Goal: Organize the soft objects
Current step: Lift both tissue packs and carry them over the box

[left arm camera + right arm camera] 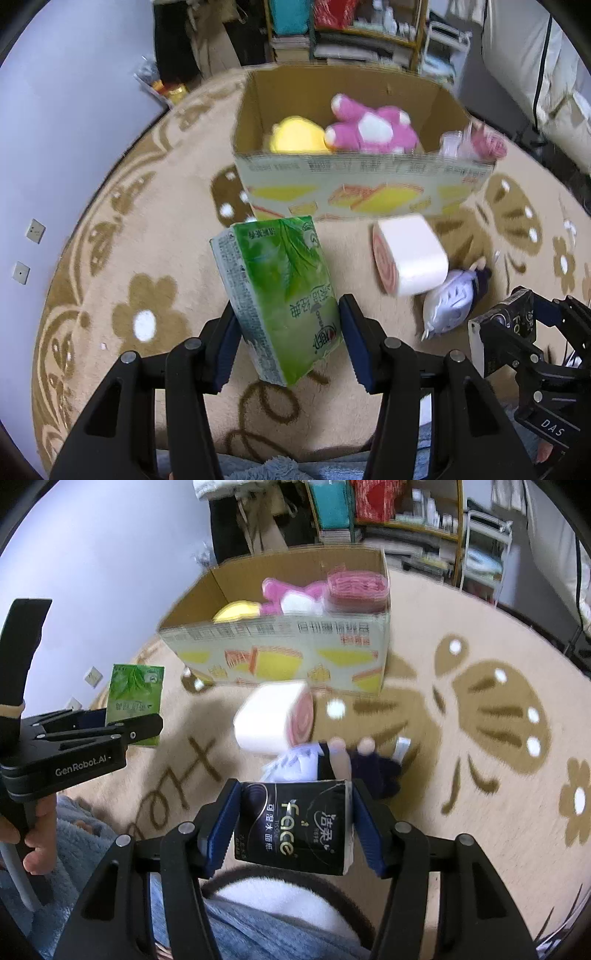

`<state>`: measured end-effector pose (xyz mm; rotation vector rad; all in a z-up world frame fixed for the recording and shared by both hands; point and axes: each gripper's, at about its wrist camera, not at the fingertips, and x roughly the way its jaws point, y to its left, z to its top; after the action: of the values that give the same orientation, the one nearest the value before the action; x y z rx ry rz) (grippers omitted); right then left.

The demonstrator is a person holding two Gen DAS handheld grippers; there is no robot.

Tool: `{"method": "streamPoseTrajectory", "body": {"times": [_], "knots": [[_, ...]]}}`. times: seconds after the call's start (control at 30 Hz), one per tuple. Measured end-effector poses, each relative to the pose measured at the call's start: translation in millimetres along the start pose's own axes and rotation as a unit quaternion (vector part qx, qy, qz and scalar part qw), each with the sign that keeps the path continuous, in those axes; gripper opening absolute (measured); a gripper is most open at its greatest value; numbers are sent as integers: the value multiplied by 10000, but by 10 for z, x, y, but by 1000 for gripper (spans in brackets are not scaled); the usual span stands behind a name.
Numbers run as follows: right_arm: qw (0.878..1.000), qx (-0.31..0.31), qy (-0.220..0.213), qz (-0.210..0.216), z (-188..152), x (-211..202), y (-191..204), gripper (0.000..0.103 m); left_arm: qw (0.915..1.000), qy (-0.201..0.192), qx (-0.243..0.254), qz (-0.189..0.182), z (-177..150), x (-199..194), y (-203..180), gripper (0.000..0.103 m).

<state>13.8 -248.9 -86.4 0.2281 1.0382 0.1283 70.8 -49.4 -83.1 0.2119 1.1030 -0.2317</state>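
Note:
My left gripper (pixel 286 339) is shut on a green tissue pack (pixel 277 295) and holds it above the carpet, in front of the cardboard box (pixel 354 184). My right gripper (pixel 293 827) is shut on a black tissue pack (pixel 295 827); that pack also shows in the left wrist view (pixel 502 332). The box (pixel 288 653) holds a yellow plush (pixel 295 136), a pink plush (pixel 369 125) and a pink bundle (pixel 356 589). A white and pink roll pillow (pixel 410 254) and a doll in white and dark blue (pixel 454 299) lie on the carpet before the box.
A beige carpet with brown flowers (pixel 147 314) covers the floor. A white wall (pixel 55 129) is at the left. Shelves with books and boxes (pixel 351 33) stand behind the box. A blue fleece-clad lap (pixel 258 930) is below.

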Motion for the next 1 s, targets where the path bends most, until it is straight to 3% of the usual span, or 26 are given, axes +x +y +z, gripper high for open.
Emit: {"method": "streamPoseTrajectory", "body": {"times": [0.23,0.47,0.57,0.73,1.0], "knots": [[9952,-9,-962,181,98,-219,196,62,9959,-888,-99,152,60,-291,69,51],[9839,-95,-1779,132,253,-462,231,62,9792,-1998,-32,361,111,-707,37,51],[9773,-129,-2113,-2,322,-550,250,62,9721,-2289,46,502,136,-815,8,51],[9657,-216,-2575,-244,417,-657,301,62,9659,-2531,60,544,186,-884,-6,51],[9559,-323,-2907,-255,650,-699,315,62,9563,-2863,-13,592,383,-962,24,51]]}}
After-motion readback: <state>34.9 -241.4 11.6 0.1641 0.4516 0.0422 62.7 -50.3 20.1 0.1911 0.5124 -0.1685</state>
